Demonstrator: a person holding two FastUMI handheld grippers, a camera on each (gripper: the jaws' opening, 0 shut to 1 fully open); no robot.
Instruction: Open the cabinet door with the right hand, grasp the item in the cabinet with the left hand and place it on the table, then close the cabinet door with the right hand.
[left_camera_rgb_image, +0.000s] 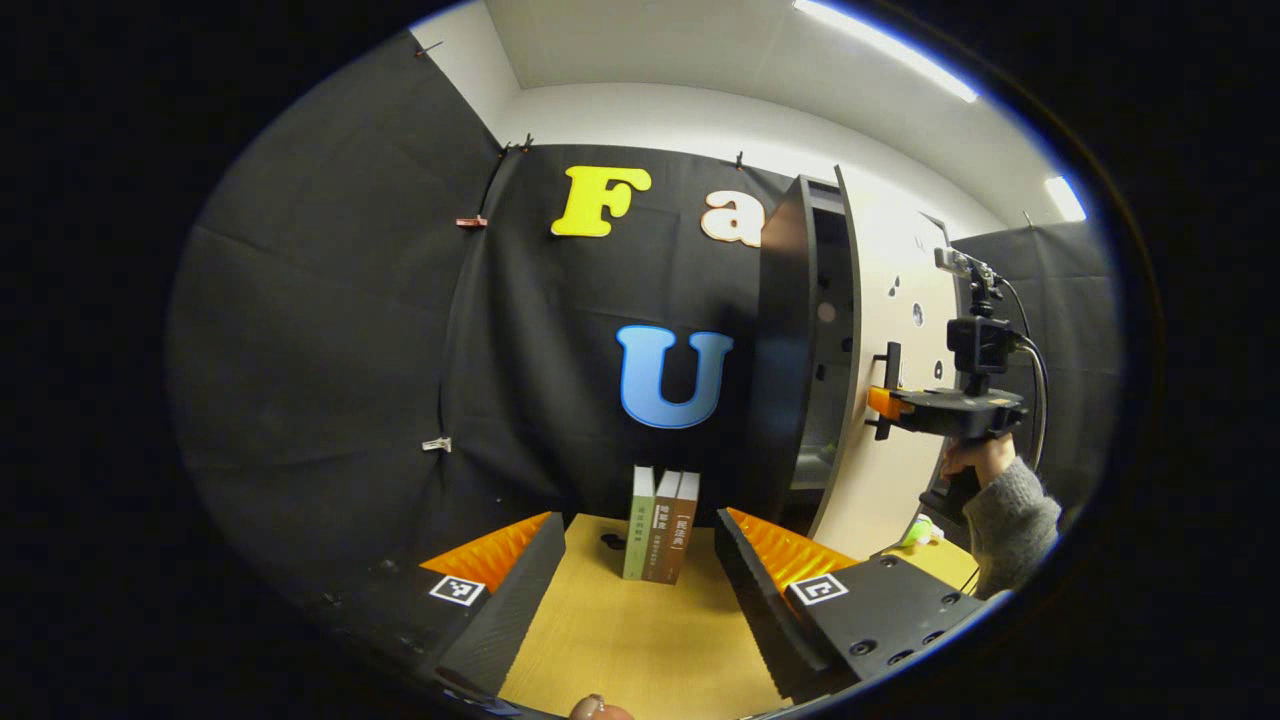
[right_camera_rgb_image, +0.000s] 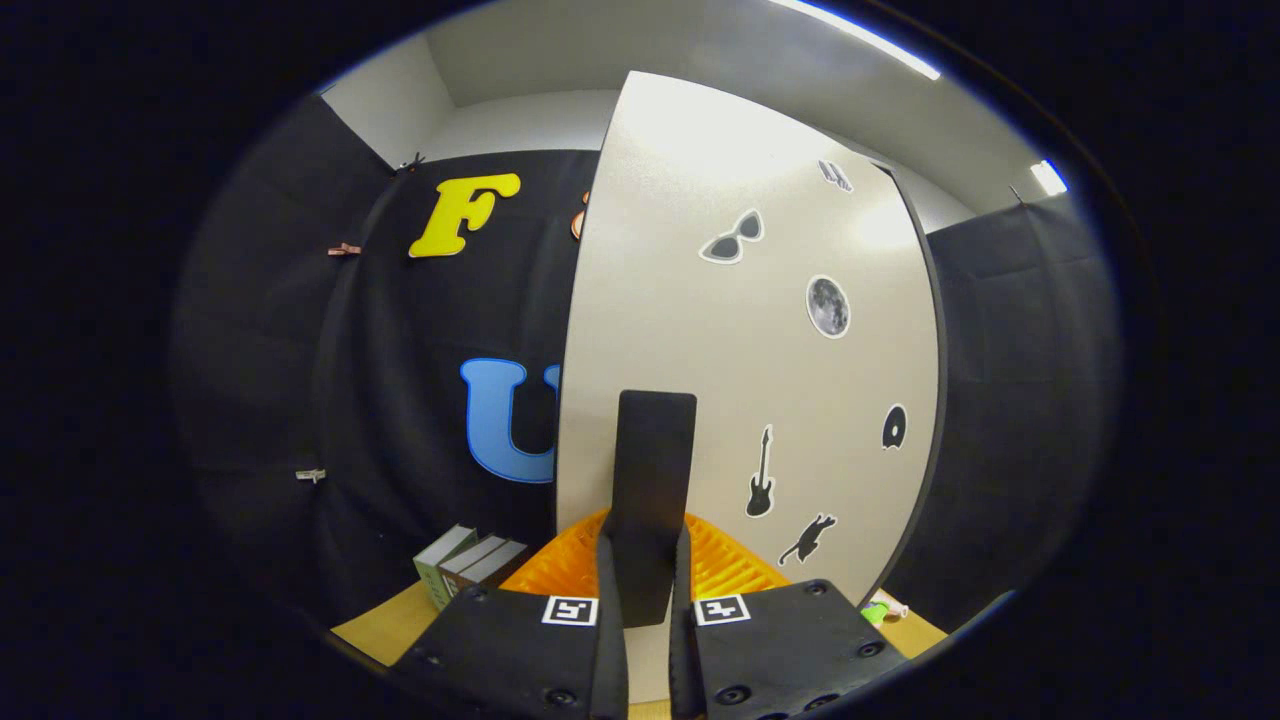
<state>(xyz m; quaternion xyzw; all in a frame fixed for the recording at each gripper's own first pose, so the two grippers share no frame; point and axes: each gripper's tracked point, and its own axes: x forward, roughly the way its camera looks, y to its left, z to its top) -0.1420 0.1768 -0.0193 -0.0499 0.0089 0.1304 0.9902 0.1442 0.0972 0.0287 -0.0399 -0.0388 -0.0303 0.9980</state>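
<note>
Cabinet (left_camera_rgb_image: 800, 330) ajar, interior seemingly bare; right gripper (right_camera_rgb_image: 645, 600) clamps handle (right_camera_rgb_image: 652, 480).

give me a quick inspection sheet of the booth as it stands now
surface: wooden table, bare between the left gripper's fingers
job's things: cabinet with door ajar; right gripper shut on the door handle
clutter: three upright books at the table's back; small green and white item by the cabinet foot
grippers: left gripper open, holding nothing
cables: black cable off the right gripper's camera
surroundings: black cloth walls, ceiling strip lights
</note>
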